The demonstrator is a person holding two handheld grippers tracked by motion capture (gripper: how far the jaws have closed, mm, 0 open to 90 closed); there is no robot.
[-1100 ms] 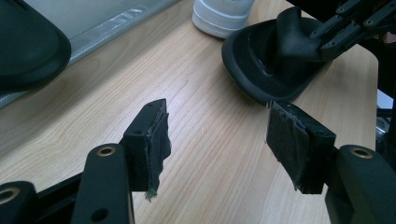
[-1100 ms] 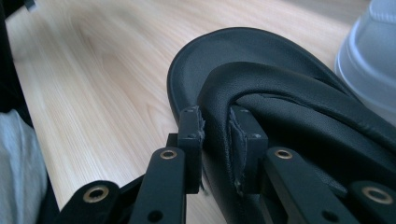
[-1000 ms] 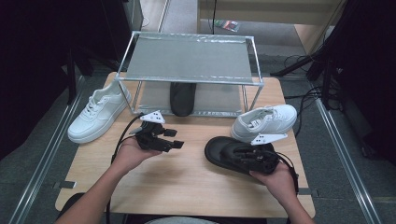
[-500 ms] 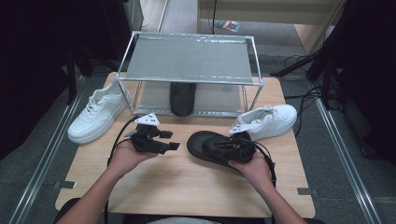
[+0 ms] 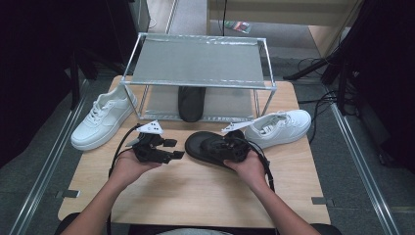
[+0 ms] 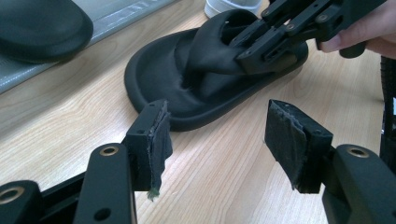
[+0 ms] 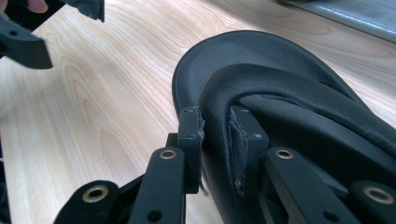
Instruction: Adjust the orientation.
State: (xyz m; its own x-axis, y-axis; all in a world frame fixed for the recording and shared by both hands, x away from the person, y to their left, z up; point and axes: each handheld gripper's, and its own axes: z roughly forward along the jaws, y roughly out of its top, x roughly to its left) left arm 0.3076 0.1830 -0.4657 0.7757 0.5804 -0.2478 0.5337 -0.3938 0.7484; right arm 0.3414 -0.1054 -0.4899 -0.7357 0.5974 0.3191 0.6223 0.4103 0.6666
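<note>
Wood table [image 5: 195,196] fills the middle, with bare room across its near half and along its left edge. Next in size is the metal rack [image 5: 198,61] at the far side, with a black slipper [image 5: 191,103] on its low shelf. One white shoe [image 5: 100,122] hangs over the left table edge. The other white shoe [image 5: 279,127] sits by the right edge. A black sandal [image 5: 205,147] lies flat between the hands, just beside that shoe. The right gripper [image 7: 217,135] pinches the sandal's strap [image 7: 280,88], with one pad on each side. The left gripper [image 6: 217,135] has its pads spread wide with only bare wood between them, near the sandal's rim.
</note>
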